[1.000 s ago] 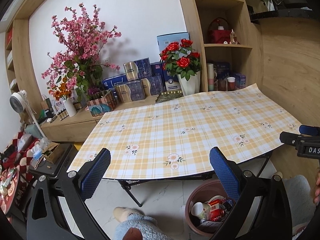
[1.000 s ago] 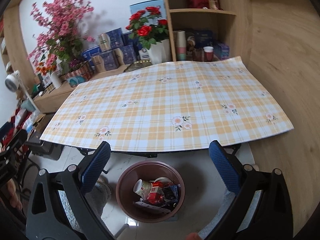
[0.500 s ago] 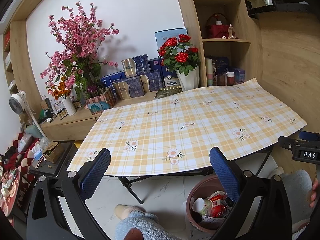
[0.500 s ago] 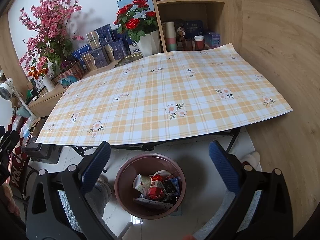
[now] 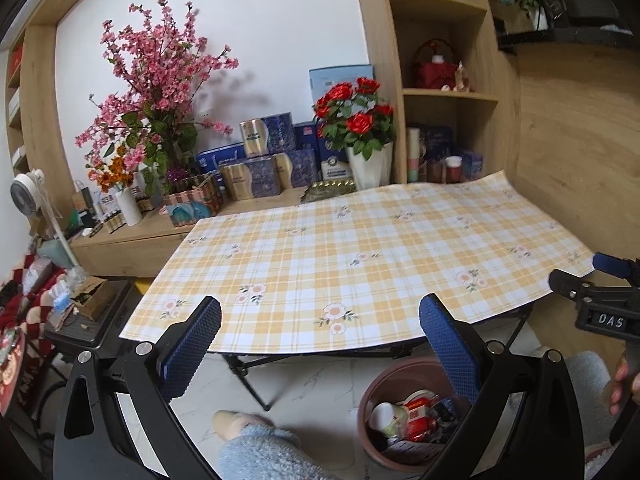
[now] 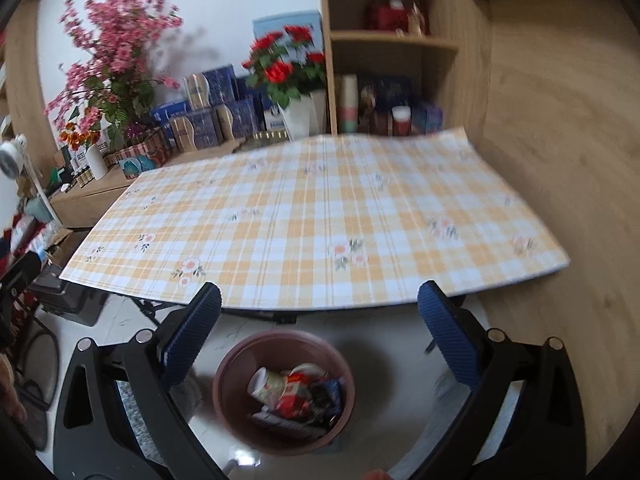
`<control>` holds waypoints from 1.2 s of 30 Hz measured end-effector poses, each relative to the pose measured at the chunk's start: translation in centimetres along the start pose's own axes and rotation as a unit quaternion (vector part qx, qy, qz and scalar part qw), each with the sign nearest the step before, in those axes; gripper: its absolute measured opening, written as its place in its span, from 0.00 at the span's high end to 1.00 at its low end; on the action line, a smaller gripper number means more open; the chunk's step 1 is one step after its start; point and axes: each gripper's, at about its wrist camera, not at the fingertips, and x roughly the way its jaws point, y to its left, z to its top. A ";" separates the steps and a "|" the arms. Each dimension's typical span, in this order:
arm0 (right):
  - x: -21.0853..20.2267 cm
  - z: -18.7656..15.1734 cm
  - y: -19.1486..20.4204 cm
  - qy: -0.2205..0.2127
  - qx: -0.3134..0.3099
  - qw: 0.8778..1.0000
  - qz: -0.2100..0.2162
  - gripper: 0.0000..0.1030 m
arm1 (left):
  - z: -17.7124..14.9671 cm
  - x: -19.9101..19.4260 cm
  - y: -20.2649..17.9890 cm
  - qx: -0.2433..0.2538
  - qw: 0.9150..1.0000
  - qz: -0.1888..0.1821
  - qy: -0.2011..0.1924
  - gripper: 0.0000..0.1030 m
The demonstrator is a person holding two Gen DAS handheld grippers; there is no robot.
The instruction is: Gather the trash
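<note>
Left wrist view
Left gripper (image 5: 320,344): jaws spread wide, nothing between the blue pads; held in front of the near edge of the bench.
Bench (image 5: 360,248): covered by a yellow plaid cloth with small flower prints; its top carries no loose items.
Trash bin (image 5: 370,392): brown, round, on the white floor under the bench's near right corner; its right side is hidden behind the gripper's right finger.
Trash (image 5: 404,416): inside the bin; a white cup and red wrappers are readable, the rest is a jumble.
Right gripper (image 5: 588,280): enters at the right frame edge, cut off; only one blue tip and a black body show.
Slipper (image 5: 256,444): pale blue fuzzy footwear at the bottom edge, partly cropped.

Right wrist view
General: whole frame is motion-blurred, fine detail lost.
Right gripper (image 6: 320,336): jaws wide apart and empty, held over the floor before the bench.
Trash bin (image 6: 280,444): almost straight below, between the two fingers, fully in view.
Trash (image 6: 296,396): cup lying on its side beside red packaging in the bin; dark items beside them unreadable.
Red roses (image 6: 286,66): in a white vase behind the bench, blurred.
</note>
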 end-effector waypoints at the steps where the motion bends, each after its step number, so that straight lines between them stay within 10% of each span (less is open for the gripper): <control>1: -0.6 0.2 0.4 -0.015 -0.012 1.000 -0.001 0.06 | 0.0 -0.2 -0.1 0.002 1.000 0.000 -0.003 0.06; 13: -4.1 0.6 1.6 -0.094 -0.062 0.994 0.003 0.06 | 0.4 -1.2 -1.3 0.011 1.000 -0.005 -0.012 0.06; 36: -4.5 0.5 1.3 -0.098 -0.043 0.994 0.002 0.06 | 0.6 -1.3 -1.4 -0.004 1.000 -0.014 -0.002 0.06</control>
